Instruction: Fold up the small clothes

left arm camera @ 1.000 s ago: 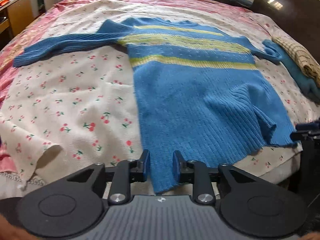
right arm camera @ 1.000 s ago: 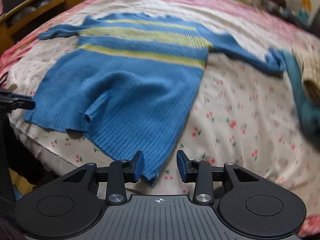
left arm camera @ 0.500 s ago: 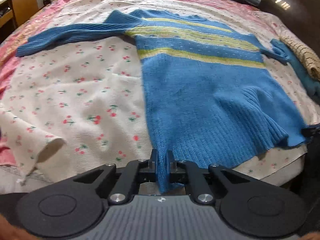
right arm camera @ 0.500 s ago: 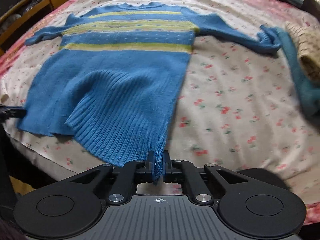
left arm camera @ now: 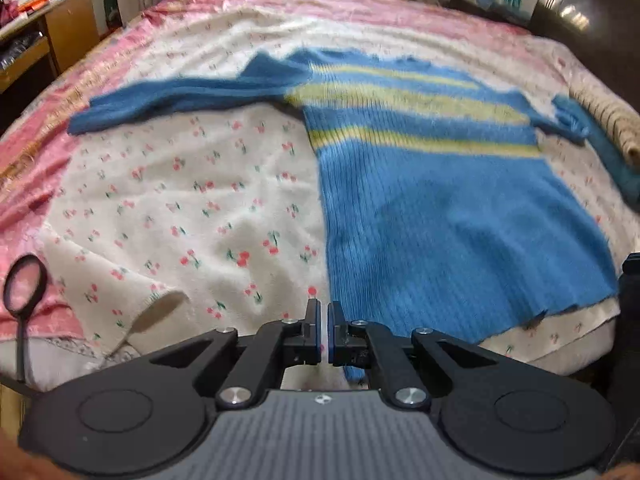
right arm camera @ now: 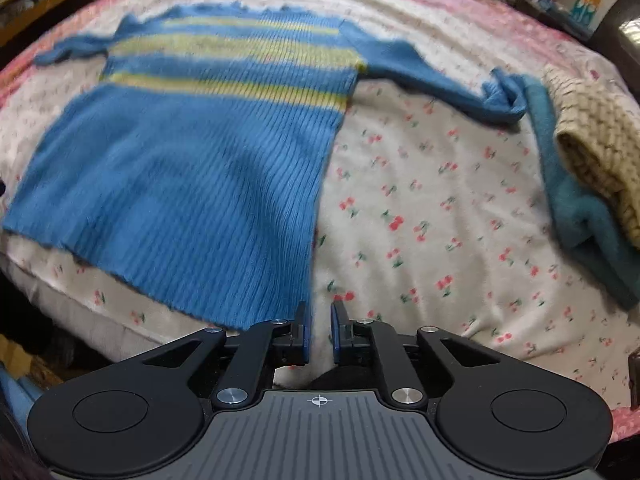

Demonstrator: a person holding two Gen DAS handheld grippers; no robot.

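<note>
Holding, left tool (left arm camera: 323,320): shut to a thin slit at the lower middle of its frame; no knit shows in the slit, and the hem corner runs down just behind its right-hand finger, so I cannot tell whether any hem is pinched
Right tool (right arm camera: 320,328): jaws opening, narrow gap with only pale sheet showing through; the other hem corner lies against its left-hand finger, not between the pads
Sweater (left arm camera: 440,220): blue with yellow stripes, spread flat on the bed, hem toward the cameras, neck at the top
Why so: both tools sit at the two hem corners, probably to draw the body smooth and square before the first fold
Bed sheet (left arm camera: 180,200): cherry print, carries the sweater near its lower edge
Left view only: one sleeve (left arm camera: 180,96) stretched out to the upper left; a black ring on a stalk (left arm camera: 24,280) at lower left
Right view only: the other sleeve (right arm camera: 440,76) reaching a folded teal and beige pile (right arm camera: 592,152) at the right
</note>
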